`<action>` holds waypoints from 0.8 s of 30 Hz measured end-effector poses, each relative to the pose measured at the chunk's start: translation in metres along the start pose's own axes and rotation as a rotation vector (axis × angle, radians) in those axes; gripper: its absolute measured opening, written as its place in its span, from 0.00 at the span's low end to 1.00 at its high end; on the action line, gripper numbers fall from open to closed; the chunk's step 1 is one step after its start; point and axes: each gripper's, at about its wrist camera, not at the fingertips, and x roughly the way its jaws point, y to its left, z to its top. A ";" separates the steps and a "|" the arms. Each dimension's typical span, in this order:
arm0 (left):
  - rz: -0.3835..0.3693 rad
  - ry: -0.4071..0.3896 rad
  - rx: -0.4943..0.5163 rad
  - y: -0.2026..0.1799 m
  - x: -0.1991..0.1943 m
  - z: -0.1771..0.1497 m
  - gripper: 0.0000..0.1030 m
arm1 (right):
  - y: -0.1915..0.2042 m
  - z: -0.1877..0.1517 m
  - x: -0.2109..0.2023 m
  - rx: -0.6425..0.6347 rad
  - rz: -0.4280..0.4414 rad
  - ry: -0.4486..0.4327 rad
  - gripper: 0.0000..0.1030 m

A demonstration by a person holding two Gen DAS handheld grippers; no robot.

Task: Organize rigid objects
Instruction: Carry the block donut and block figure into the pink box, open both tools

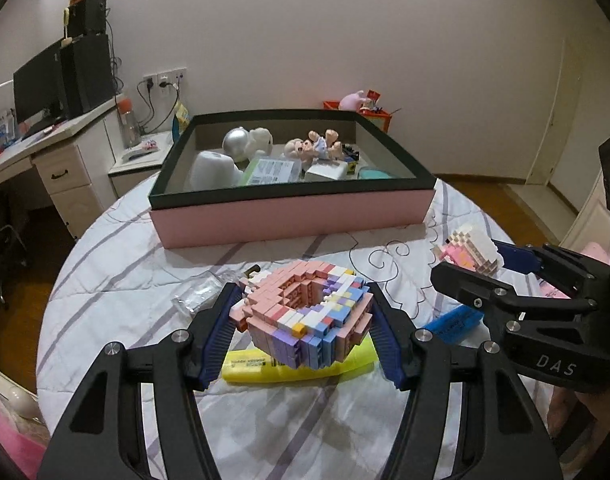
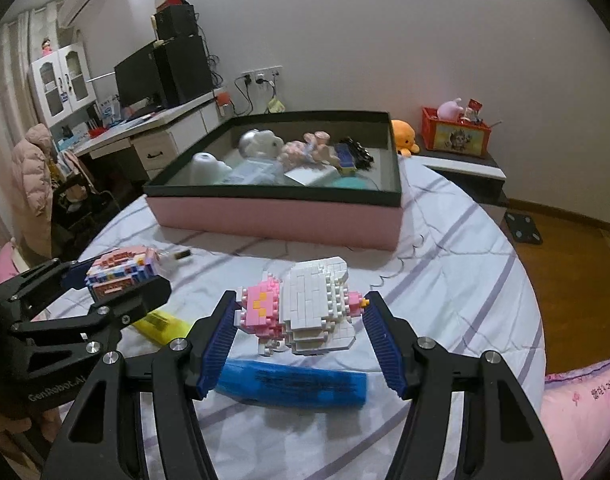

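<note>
My left gripper (image 1: pixel 303 294) is shut on a pastel brick-built ring model (image 1: pixel 305 320), which it holds up off the striped bed cover. My right gripper (image 2: pixel 300 300) is shut on a white and pink brick figure (image 2: pixel 311 304), also raised. Each wrist view shows the other gripper: the right gripper (image 1: pixel 479 262) with the figure (image 1: pixel 471 248), and the left gripper (image 2: pixel 113 278) with the ring model (image 2: pixel 119 266). Beyond both lies a pink box with a dark rim (image 1: pixel 293 216) (image 2: pixel 273 212) that contains several toys.
A yellow marker (image 1: pixel 265 368) (image 2: pixel 161 324) and a blue flat pack (image 2: pixel 293 380) (image 1: pixel 453 320) lie on the bed under the grippers. A clear plastic bag (image 1: pixel 197 296) lies to the left. A desk with a monitor (image 1: pixel 37 88) stands far left, a red crate (image 2: pixel 457 132) far right.
</note>
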 end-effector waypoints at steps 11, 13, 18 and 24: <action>-0.004 -0.114 -0.013 0.023 -0.030 0.031 0.61 | 0.028 0.034 -0.019 -0.062 0.018 -0.098 0.62; 0.003 -0.133 -0.004 0.026 -0.032 0.039 0.61 | 0.032 0.042 -0.018 -0.075 0.016 -0.103 0.62; -0.002 -0.157 0.026 0.036 -0.029 0.062 0.61 | 0.036 0.058 -0.014 -0.105 0.006 -0.117 0.62; 0.010 -0.136 0.073 0.051 0.000 0.100 0.61 | 0.030 0.090 0.001 -0.143 -0.031 -0.119 0.62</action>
